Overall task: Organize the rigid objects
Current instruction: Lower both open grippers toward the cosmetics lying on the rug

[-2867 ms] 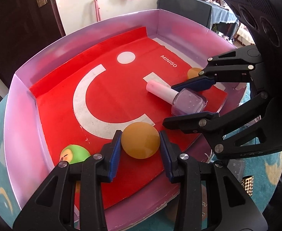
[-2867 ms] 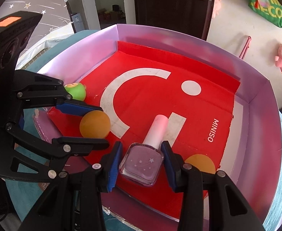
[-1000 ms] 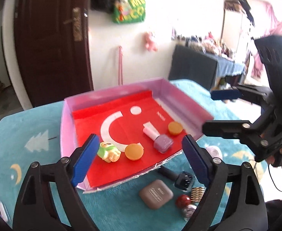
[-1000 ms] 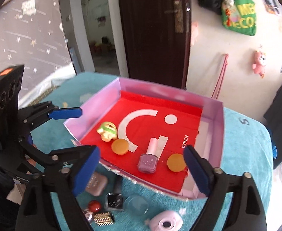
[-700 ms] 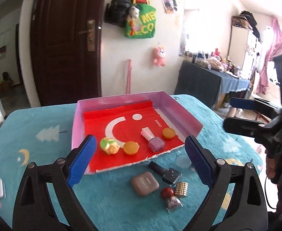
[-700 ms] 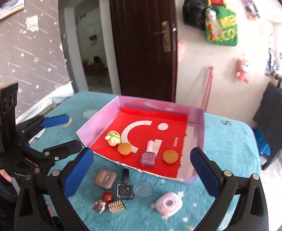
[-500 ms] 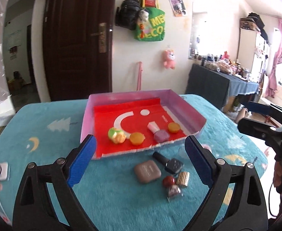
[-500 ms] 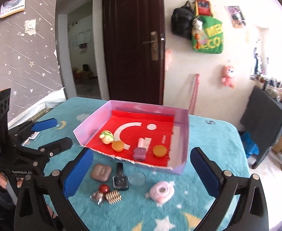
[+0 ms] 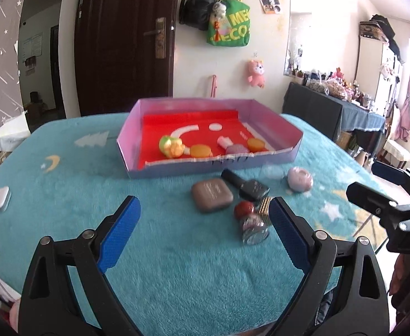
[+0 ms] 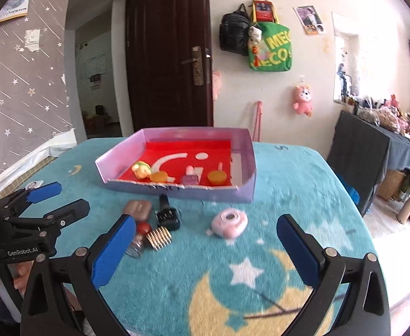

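Lying inside the purple box (image 9: 202,165) at the far middle of the teal tabletop (image 9: 177,252) are four things — one green-and-yellow toy (image 9: 171,146), two orange discs (image 9: 200,150) and one lilac polish bottle (image 9: 234,147). Six more lie loose just near of it. Left tongs (image 9: 202,235) and right tongs (image 10: 205,249) gape wide, having just spread — empty, touching nothing.

Shallow lilac tray (image 9: 177,169) with red liner, holding a green-yellow toy (image 9: 171,146), two orange discs (image 9: 200,150) and a purple polish bottle (image 9: 234,148) lying flat. Just outside, clustered: brown case (image 9: 212,195), black bottle (image 9: 247,185), red bead (image 9: 243,209), gold comb (image 10: 159,237), pink gadget (image 9: 300,179).
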### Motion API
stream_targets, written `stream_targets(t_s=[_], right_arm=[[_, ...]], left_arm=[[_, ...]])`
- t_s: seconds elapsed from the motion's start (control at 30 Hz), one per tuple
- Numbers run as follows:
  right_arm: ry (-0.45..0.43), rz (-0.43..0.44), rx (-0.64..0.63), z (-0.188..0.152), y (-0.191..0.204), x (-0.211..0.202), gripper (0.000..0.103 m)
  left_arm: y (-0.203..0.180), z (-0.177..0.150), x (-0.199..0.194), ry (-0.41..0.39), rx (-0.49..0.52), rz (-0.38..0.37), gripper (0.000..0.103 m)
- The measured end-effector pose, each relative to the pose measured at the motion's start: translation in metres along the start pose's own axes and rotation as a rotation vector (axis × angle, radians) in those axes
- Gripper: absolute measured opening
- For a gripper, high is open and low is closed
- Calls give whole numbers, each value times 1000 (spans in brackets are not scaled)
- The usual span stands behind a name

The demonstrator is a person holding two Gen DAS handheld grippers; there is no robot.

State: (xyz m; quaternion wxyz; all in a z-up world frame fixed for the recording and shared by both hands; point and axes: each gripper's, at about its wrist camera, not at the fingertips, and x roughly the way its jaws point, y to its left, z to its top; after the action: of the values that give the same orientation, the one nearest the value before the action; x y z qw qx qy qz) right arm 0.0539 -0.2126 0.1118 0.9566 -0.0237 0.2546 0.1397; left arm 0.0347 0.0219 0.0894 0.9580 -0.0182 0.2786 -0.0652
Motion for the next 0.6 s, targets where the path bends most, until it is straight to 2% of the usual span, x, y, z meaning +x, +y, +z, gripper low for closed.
stream_targets(t_s=[0.17, 0.33, 0.6], right_arm=[[31, -24, 12, -22, 1, 12, 103], [61, -35, 28, -40, 0, 24, 103], [106, -44, 50, -62, 0, 40, 103]], left_arm=[[-3, -19, 10, 41, -21, -6, 94], [-9, -34, 16, 63, 2, 12, 94], [-5, -45, 25, 100, -14, 9, 94]])
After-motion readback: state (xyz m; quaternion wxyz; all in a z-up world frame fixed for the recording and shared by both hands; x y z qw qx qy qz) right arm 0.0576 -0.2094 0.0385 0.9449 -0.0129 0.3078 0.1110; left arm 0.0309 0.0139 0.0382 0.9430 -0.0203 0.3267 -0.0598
